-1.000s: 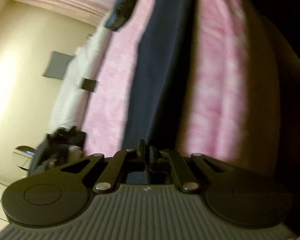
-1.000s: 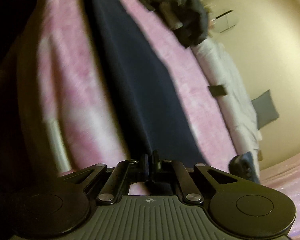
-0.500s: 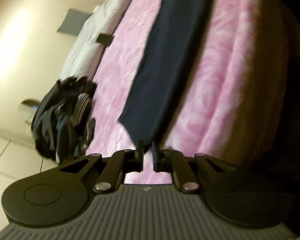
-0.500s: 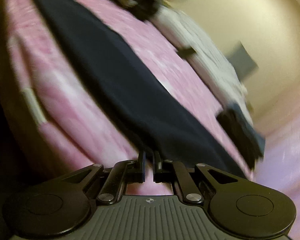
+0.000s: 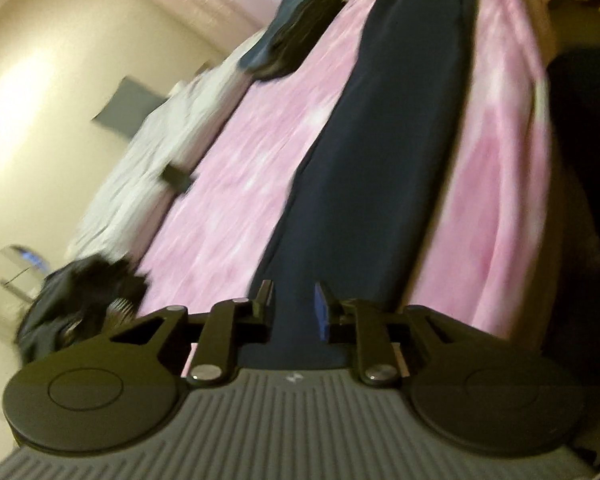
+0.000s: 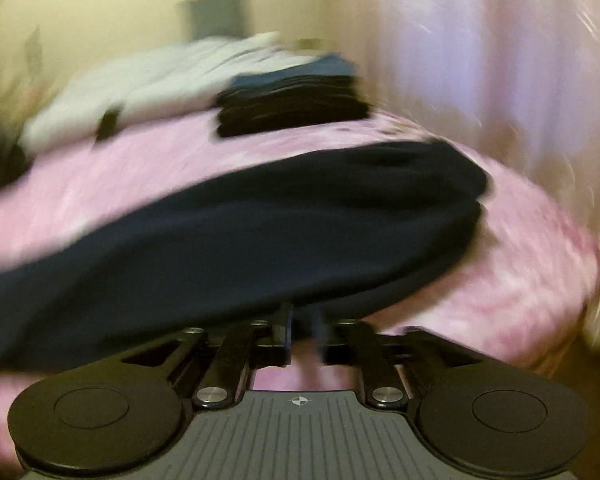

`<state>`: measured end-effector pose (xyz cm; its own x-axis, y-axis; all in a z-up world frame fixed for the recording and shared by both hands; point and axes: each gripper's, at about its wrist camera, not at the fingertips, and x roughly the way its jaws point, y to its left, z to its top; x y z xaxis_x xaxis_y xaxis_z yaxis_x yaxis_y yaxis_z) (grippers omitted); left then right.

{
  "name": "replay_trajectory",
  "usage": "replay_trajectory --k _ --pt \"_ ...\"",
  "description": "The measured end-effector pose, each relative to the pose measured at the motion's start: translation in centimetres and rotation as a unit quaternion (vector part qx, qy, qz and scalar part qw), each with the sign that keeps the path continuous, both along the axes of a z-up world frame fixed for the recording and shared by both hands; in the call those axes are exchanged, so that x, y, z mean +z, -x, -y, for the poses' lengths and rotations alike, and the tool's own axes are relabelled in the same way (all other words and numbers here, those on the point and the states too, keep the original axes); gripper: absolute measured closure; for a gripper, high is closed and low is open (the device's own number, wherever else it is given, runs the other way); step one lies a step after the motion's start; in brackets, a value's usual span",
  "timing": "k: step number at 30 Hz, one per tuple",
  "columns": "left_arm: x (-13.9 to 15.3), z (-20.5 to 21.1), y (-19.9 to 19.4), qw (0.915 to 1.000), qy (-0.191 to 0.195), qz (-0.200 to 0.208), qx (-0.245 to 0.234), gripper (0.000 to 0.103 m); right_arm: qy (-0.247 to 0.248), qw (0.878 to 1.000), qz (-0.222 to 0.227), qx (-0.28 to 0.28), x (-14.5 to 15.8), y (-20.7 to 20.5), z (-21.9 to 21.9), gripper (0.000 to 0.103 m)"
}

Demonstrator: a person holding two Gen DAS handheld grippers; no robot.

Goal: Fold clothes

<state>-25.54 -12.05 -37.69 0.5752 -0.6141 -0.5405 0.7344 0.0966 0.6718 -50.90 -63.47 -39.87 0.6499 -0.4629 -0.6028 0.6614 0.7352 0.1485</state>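
Change: half a second ago both grippers had their fingers close together at the cloth's ends; now the fingers stand apart, and the right wrist view has swung to face the curtain.
Left gripper [image 5: 294, 306]: fingers parted; dark cloth shows in the gap, grip not evident.
Right gripper [image 6: 302, 330]: fingers parted, at the near edge of the cloth; contact blurred, cannot tell.
Navy garment [image 5: 384, 140]: lies as a long narrow strip on the pink blanket [image 5: 236, 200], running from near to far.
Folded dark stack [image 6: 292, 104]: far side of the bed, apart from the garment.
Loose dark clothes heap [image 5: 80, 300]: near left edge of the blanket.
White bedding [image 5: 156, 152]: left of the blanket.
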Motion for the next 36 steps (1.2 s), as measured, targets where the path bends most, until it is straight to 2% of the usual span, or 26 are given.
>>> replay_trajectory --k 1,5,10,13,18,19,20,21,26,29,31,34,36 --pt "-0.1 1.1 0.4 0.9999 0.002 -0.009 -0.011 0.084 -0.021 0.999 0.024 -0.021 0.3 0.4 1.2 0.052" --pt "-0.4 4.7 1.7 0.9980 0.008 -0.034 -0.053 0.084 -0.114 0.988 0.095 -0.046 0.5 1.4 3.2 0.052" --pt "-0.8 9.3 3.4 0.9921 0.015 -0.066 -0.106 0.082 -0.238 0.956 0.163 -0.057 -0.7 1.5 3.1 0.052" --pt "-1.1 11.4 4.0 0.9886 0.017 -0.077 -0.128 0.081 -0.270 0.945 0.174 -0.068 -0.9 1.4 3.5 0.052" --pt "-2.0 13.1 4.4 0.9861 0.020 -0.091 -0.138 0.081 -0.311 0.928 0.193 -0.071 -1.4 0.1 4.8 0.052" --pt "-2.1 13.2 4.4 0.9858 0.020 -0.093 -0.138 0.082 -0.316 0.926 0.194 -0.071 -1.5 -0.3 5.0 0.055" --pt "-2.3 13.2 4.5 0.9856 0.020 -0.094 -0.139 0.083 -0.313 0.929 0.186 -0.070 -1.4 -0.4 5.0 0.085" --pt "-2.3 13.3 4.5 0.9855 0.019 -0.095 -0.139 0.083 -0.310 0.932 0.177 -0.070 -1.3 -0.5 5.0 0.101" --pt "-1.9 13.1 4.4 0.9857 0.017 -0.101 -0.134 0.082 -0.245 0.949 0.187 -0.065 1.1 1.9 4.3 0.103" --pt "-2.2 12.9 4.2 0.9857 0.019 -0.106 -0.130 0.082 -0.236 0.958 0.148 -0.063 -0.8 1.7 3.3 0.102" --pt "-2.1 13.0 4.4 0.9858 0.017 -0.104 -0.131 0.083 -0.242 0.957 0.146 -0.062 -1.9 1.5 3.3 0.102" --pt "-2.0 13.7 4.7 0.9850 0.016 -0.106 -0.135 0.082 -0.228 0.958 0.163 -0.067 -1.4 2.4 3.3 0.101" --pt "-2.0 14.1 4.8 0.9844 0.015 -0.107 -0.138 0.081 -0.207 0.960 0.172 -0.076 -0.7 3.3 3.3 0.093"
